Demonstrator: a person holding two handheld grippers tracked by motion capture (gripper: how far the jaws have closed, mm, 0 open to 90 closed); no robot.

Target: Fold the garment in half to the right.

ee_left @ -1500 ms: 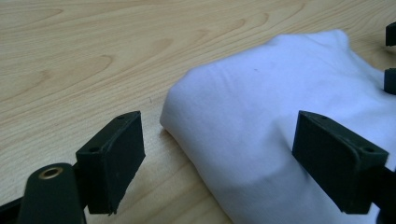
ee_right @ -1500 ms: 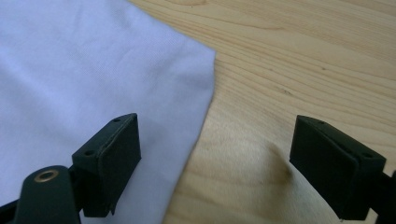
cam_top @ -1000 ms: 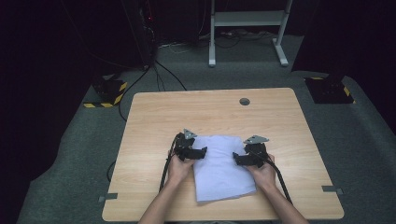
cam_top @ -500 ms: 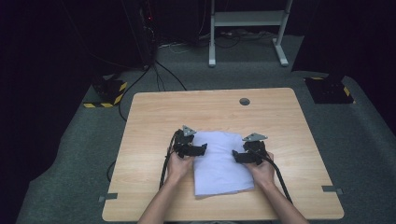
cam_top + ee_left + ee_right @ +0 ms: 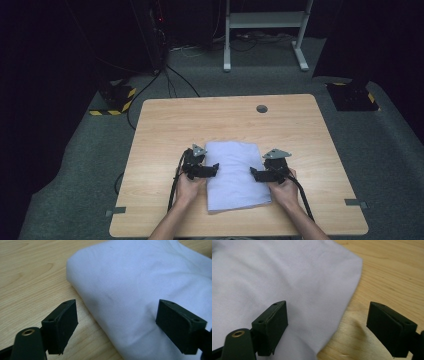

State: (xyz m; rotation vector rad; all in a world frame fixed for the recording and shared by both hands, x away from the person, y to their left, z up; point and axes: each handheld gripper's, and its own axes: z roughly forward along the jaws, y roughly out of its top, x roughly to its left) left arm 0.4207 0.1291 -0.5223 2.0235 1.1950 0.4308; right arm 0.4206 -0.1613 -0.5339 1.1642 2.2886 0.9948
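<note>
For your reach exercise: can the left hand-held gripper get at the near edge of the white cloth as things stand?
Probably yes: the left hand-held gripper stands open, straddling the white cloth's edge on the table, with nothing in between.

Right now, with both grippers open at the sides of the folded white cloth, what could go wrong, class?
1. The left gripper straddles the thick folded edge of the cloth; closing may catch only the top layers, so the fold opens.
2. The right gripper straddles a thin edge; a jaw could scrape the table and miss it.
3. Uneven pulling might wrinkle the cloth.
</note>
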